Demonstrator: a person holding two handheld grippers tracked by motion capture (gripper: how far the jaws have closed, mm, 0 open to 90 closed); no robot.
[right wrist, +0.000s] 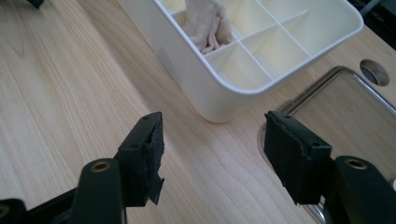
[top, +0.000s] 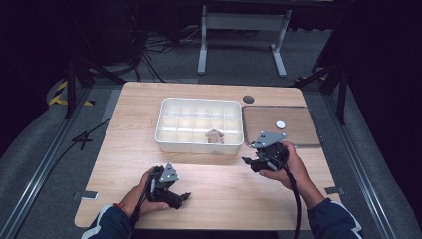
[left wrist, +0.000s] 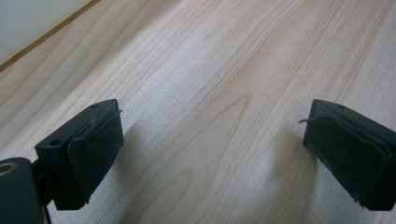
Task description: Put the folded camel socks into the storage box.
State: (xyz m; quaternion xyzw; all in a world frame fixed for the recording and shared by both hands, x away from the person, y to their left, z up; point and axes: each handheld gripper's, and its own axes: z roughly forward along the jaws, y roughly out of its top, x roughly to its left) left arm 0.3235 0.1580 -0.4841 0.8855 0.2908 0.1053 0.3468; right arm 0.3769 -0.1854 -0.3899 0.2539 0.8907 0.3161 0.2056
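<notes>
A white divided box (top: pixel 199 144) stands mid-table, and a beige crumpled cloth piece (top: pixel 214 136) lies in one compartment of its front row. The right gripper view has the same cloth (right wrist: pixel 205 25) inside the box (right wrist: pixel 219 93). My right gripper (top: pixel 251 162) is open near the box's front right corner, its jaws (right wrist: pixel 212 154) wide apart over bare wood. My left gripper (top: pixel 185 196) is open low over the table near the front edge; nothing lies between its jaws (left wrist: pixel 210 149). A small white disc (top: pixel 280 124) rests on the metal tray (top: pixel 259 117).
The metal tray (right wrist: pixel 299 100) sits directly right of the box, its rim by my right jaw. A round grommet hole (top: pixel 248 99) is in the table behind the tray. Beyond the table stand a desk frame and floor cables.
</notes>
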